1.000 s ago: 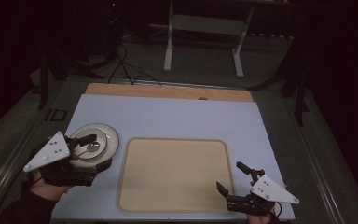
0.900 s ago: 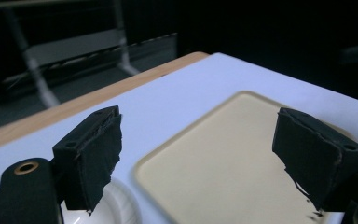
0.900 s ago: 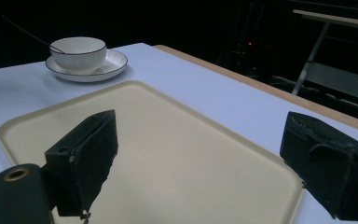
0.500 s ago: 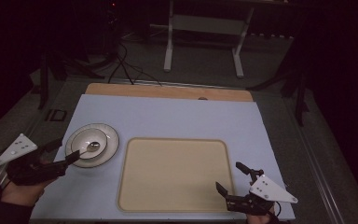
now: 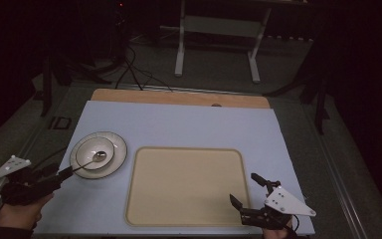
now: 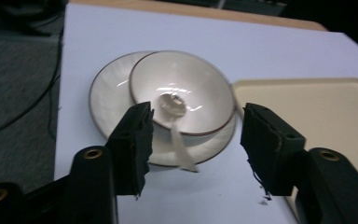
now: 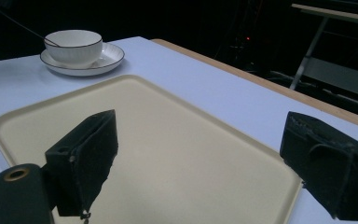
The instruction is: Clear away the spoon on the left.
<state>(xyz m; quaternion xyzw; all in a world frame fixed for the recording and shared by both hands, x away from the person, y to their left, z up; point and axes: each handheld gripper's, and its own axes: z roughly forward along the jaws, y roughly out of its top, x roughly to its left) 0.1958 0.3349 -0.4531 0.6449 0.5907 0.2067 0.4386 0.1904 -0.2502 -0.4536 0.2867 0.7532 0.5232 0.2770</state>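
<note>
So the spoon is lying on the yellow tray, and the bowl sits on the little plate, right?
Not quite. The spoon lies in the bowl, its handle sticking out over the rim, as the left gripper view shows. The yellow tray has nothing on it. The bowl does sit on the little plate.

We see a dim lab or recording room: a blue-topped bench [image 5: 189, 124], loose cables [image 5: 129, 64] on grey carpet, a metal stand [image 5: 216, 40] behind.

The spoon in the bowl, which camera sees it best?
The left gripper view: the spoon lies close, scoop in the bowl, handle over the rim. The high view shows it small; the right gripper view shows just its dark handle.
</note>
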